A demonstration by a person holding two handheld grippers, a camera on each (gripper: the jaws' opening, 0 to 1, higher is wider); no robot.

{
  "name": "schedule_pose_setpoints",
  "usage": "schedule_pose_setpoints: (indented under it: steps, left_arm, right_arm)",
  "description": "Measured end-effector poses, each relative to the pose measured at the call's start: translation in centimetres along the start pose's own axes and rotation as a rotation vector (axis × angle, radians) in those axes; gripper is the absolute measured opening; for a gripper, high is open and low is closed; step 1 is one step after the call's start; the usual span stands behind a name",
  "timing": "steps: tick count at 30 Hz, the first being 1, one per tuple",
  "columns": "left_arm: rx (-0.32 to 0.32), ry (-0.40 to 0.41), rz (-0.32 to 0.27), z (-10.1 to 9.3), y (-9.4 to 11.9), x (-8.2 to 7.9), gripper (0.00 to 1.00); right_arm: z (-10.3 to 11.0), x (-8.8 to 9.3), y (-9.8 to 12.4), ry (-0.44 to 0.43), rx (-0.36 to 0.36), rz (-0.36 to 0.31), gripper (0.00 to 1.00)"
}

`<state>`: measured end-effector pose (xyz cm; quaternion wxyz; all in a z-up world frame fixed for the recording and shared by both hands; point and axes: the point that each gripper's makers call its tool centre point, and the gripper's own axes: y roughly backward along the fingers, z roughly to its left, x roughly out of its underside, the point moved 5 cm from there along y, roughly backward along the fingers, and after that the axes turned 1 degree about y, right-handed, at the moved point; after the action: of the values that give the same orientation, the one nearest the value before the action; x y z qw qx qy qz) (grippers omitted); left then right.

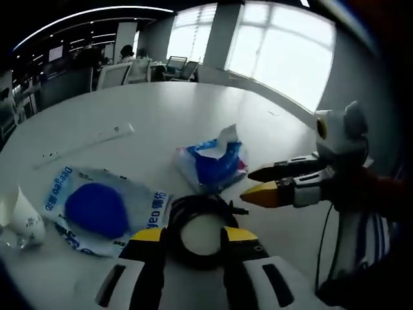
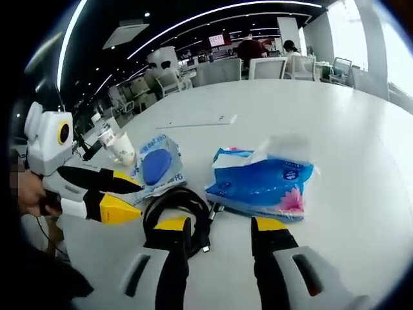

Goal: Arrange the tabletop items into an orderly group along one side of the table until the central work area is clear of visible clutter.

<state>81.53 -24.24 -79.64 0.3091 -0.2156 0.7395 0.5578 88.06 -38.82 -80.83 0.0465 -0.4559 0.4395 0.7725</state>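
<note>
While both grippers, left gripper (image 1: 191, 236) and right gripper (image 2: 219, 226), hang open and empty, the coiled cable (image 1: 201, 223) lies near, left of the tissue pack (image 2: 261, 184); grip the coil's rim squarely.

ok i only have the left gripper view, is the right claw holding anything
observer: no, the right claw is open and empty. the black cable coil lies by one jaw and the tissue pack just past the other
operator: anything on the pack's side facing it
observer: a pink flower print on its near corner
operator: is that cup tipped over
observer: no, the paper cup stands upright
</note>
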Motion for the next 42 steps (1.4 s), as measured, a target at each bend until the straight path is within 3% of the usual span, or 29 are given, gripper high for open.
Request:
schedule_pose_setpoints:
  steps: [6, 17, 29, 37, 42]
  left_arm:
    - [0.011, 0.048, 0.012, -0.6, 0.1, 1.3, 0.28]
    - [-0.051, 0.116, 0.068, 0.2, -0.4, 3.2, 0.23]
    - [-0.066, 0.163, 0.118, -0.1, -1.8, 4.0, 0.2]
    - [-0.09, 0.212, 0.114, 0.4, -2.1, 3.8, 0.15]
    - [-0.095, 0.251, 0.124, 0.5, -2.1, 3.9, 0.12]
  right_arm:
    - [0.6, -0.1, -0.4, 0.022, -0.014, 0.018, 0.31]
    - [1.2, 0.4, -1.5, 0.054, -0.018, 0.052, 0.25]
    - [1.6, 1.8, -2.7, 0.056, -0.023, 0.085, 0.14]
    - [2.1, 2.1, -3.0, 0.04, -0.026, 0.099, 0.1]
    - [2.1, 2.0, -2.8, -0.019, -0.023, 0.102, 0.09]
